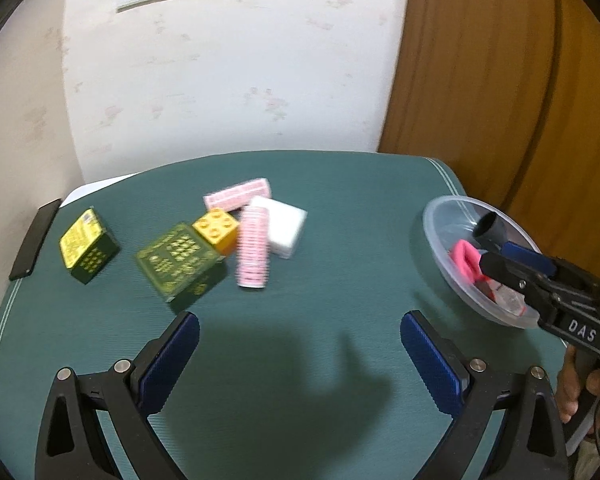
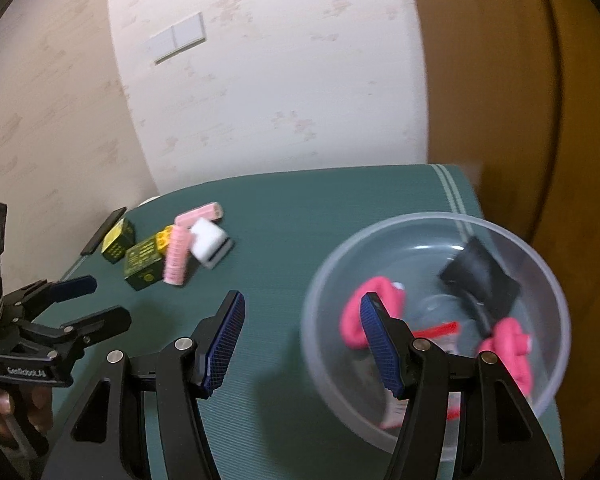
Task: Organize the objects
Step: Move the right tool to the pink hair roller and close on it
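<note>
Left gripper (image 1: 300, 356) spread wide, empty, hovering short of the cluster. Pink hair roller (image 1: 253, 247) dead ahead, long axis pointing away, nearer this side. Right gripper (image 2: 302, 344) spread too, at the clear bowl (image 2: 548, 280).

The left wrist view looks forward and down over the counter (image 1: 300, 360) from its near edge, facing the wall. The right wrist view sits close above the clear bowl (image 2: 432, 236) at the right. Both views share the green mat, bowl and box cluster.
</note>
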A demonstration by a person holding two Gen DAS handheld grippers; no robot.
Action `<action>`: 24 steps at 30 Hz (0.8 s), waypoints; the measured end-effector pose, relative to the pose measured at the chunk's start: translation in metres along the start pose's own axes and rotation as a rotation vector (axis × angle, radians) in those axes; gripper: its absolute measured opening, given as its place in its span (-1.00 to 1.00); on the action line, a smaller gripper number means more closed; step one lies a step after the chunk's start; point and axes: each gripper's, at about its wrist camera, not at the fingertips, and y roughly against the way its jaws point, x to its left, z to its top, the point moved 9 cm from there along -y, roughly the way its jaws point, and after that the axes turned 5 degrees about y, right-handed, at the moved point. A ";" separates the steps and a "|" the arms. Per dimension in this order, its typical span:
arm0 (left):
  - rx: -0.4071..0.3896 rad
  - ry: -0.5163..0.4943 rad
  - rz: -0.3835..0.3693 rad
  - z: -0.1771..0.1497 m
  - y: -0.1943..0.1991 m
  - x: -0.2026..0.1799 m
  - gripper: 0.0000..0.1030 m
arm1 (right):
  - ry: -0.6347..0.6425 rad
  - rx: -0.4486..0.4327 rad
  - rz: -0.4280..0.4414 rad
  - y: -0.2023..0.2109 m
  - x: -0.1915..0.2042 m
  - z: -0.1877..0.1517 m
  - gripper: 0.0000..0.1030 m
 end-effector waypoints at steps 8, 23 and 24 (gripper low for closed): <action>-0.009 0.024 0.043 0.003 0.005 0.035 0.99 | 0.027 0.048 0.083 -0.028 0.041 0.001 0.20; -0.025 0.079 0.121 0.004 0.007 0.089 0.99 | 0.014 0.114 0.190 -0.078 0.095 0.011 0.20; -0.025 0.086 0.122 0.003 0.007 0.091 0.99 | 0.016 0.117 0.196 -0.081 0.099 0.012 0.20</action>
